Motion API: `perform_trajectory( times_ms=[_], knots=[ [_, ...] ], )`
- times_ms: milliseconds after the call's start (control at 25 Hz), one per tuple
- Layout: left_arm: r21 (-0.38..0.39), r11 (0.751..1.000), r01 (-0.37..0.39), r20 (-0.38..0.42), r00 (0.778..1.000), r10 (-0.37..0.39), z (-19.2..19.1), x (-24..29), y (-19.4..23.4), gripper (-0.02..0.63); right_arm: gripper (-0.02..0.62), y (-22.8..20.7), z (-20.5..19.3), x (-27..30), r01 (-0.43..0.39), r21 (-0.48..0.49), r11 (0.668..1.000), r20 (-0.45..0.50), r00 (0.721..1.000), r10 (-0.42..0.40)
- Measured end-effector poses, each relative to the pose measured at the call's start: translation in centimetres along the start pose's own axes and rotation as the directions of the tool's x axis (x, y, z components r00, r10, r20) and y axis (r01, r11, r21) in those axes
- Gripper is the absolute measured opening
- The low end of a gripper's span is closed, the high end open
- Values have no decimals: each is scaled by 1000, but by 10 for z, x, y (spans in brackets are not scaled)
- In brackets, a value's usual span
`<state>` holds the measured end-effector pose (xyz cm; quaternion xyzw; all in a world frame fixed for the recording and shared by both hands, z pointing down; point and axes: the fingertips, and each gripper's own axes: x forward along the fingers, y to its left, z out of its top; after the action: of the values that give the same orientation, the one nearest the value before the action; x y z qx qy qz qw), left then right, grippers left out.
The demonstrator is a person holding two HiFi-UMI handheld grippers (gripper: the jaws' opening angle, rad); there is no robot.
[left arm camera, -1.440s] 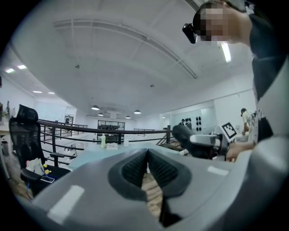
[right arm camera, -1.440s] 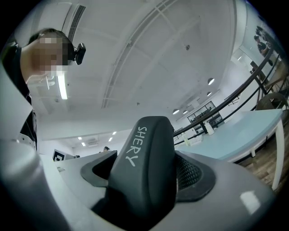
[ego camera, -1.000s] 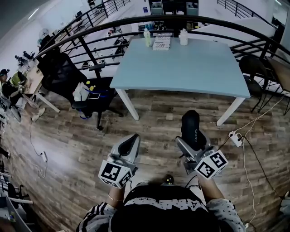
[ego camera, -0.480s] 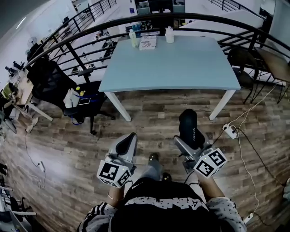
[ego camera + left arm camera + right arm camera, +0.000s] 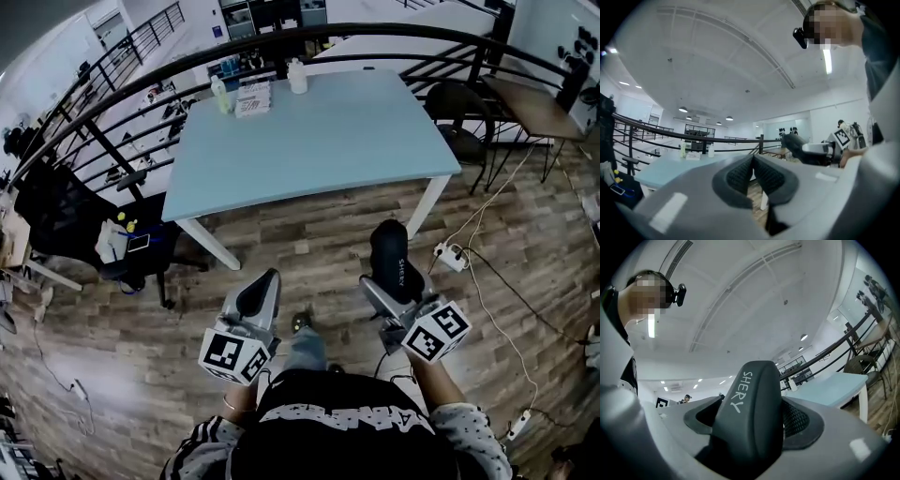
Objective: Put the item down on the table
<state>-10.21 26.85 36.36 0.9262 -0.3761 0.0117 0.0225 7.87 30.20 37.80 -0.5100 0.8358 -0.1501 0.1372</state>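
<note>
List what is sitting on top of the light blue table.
Three things stand along its far edge: a yellowish bottle, a flat white packet and a white bottle. The rest of the table shows bare, with nothing covering it.

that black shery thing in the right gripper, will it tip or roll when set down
Probably stiff: the black item holds its shape clamped in the right gripper. Its rounded end suggests it may tip if stood upright.

Head camera peers steeply down from above; each gripper camera, close behind its jaws, tilts ceilingward; all share the table
</note>
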Motion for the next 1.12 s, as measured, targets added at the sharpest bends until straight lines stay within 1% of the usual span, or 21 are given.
perform_trajectory(
  times_ms=[200, 560, 960, 1120],
  knots=[
    [-13, 997, 70, 2, 998, -70, 1, 44, 5, 0, 393, -29, 15, 11, 61, -10, 998, 19, 998, -61],
    [-24, 988, 150, 3, 989, -150, 6, 104, 33, 0, 393, -62, 28, 45, 138, -6, 990, 27, 990, -138],
    [-37, 982, 184, 21, 983, -183, 19, 146, 88, 0, 393, -73, 41, 105, 170, -27, 985, 21, 985, -169],
    [-3, 984, 177, 9, 984, -177, 18, 158, 115, 0, 393, -77, 42, 133, 178, -32, 983, 16, 984, -178]
  ],
)
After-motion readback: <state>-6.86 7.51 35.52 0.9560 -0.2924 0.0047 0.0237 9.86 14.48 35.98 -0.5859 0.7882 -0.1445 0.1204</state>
